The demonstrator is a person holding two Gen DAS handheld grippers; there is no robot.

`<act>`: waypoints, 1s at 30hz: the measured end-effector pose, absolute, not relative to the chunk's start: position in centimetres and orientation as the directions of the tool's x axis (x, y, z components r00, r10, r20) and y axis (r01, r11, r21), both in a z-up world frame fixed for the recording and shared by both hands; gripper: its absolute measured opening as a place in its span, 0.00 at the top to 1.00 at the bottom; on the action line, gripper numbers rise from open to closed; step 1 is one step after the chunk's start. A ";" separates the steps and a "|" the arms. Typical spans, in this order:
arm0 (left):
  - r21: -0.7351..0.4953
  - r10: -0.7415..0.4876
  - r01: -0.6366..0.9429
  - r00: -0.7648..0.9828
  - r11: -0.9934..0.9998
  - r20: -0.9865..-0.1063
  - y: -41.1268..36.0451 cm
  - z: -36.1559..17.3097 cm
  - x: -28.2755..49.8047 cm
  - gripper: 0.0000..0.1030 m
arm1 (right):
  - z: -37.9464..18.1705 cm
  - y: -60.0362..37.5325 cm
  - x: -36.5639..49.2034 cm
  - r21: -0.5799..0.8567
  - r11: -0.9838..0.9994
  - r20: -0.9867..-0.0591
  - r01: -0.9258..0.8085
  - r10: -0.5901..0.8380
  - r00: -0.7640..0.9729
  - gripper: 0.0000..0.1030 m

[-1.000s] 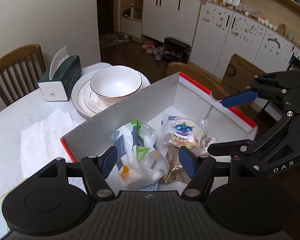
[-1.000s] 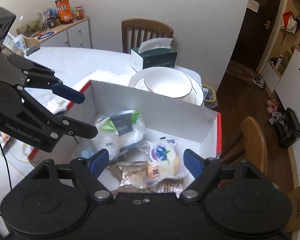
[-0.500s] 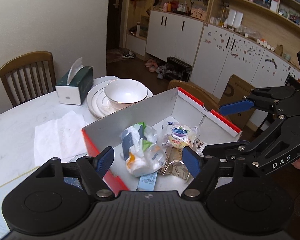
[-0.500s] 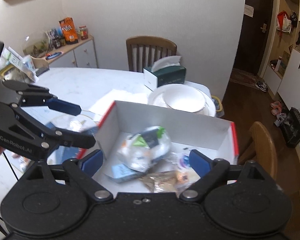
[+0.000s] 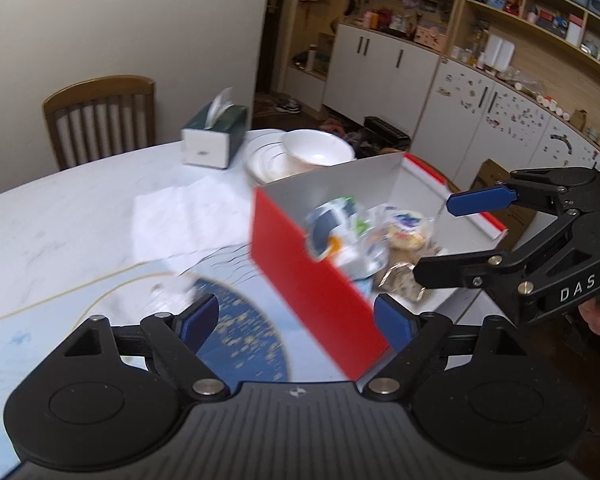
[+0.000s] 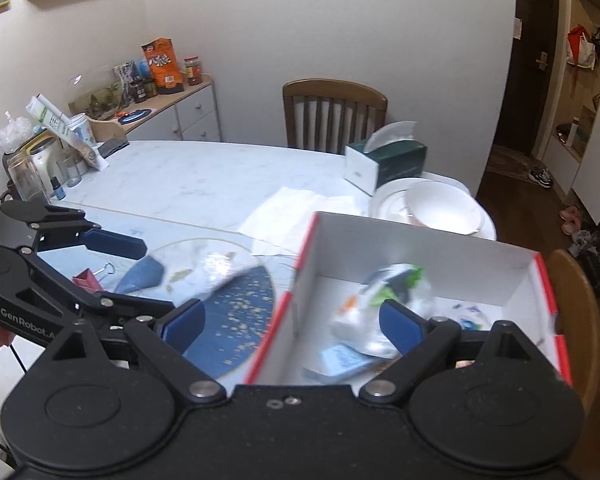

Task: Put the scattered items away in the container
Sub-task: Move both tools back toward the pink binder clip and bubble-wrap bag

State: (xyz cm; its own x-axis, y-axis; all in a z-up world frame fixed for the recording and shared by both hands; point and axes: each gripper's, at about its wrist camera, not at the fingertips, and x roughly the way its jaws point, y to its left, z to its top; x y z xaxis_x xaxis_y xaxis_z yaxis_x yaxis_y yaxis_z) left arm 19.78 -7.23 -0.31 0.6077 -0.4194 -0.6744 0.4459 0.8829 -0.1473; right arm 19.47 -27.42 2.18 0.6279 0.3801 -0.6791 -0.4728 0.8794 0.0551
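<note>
The red box with white inside walls stands on the white table, near the table's right edge. Inside it lie several snack packets: a white bag with green and orange print, a round bun in clear wrap with a blueberry label, a shiny golden packet and a light blue flat pack.

The left gripper hangs above the near corner of the box with its blue pads spread wide apart and nothing between them. The box's red side wall is in front of it, a little to the right of its middle, and the packets lie farther and to the right.

The right gripper is also released, its pads wide apart and holding nothing. It hangs over the left wall of the box; the white bag sits just beyond its right pad, inside the box. In the left wrist view this gripper appears at the right, over the far right side of the box.

On the table left of the box lies a blue round mat with gold specks; a red binder clip lies farther to the left, outside the box. Behind the box are a white paper sheet, a bowl on stacked plates and a green tissue box. A wooden chair stands at the far side.
</note>
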 end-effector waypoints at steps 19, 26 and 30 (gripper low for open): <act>-0.126 -0.290 0.293 0.627 0.948 -0.723 6.9 -4.0 18.0 0.00 | -0.7 -17.5 20.7 0.056 0.874 -0.723 -0.483 0.369 0.584 0.09; -0.100 -0.267 0.291 0.621 0.951 -0.737 9.5 -5.8 18.5 0.00 | -2.2 -14.8 22.1 0.035 0.878 -0.744 -0.477 0.342 0.575 0.09; -0.091 -0.275 0.316 0.604 0.944 -0.748 10.2 -7.0 18.9 0.00 | -3.1 -13.4 23.1 0.025 0.878 -0.754 -0.478 0.331 0.568 0.09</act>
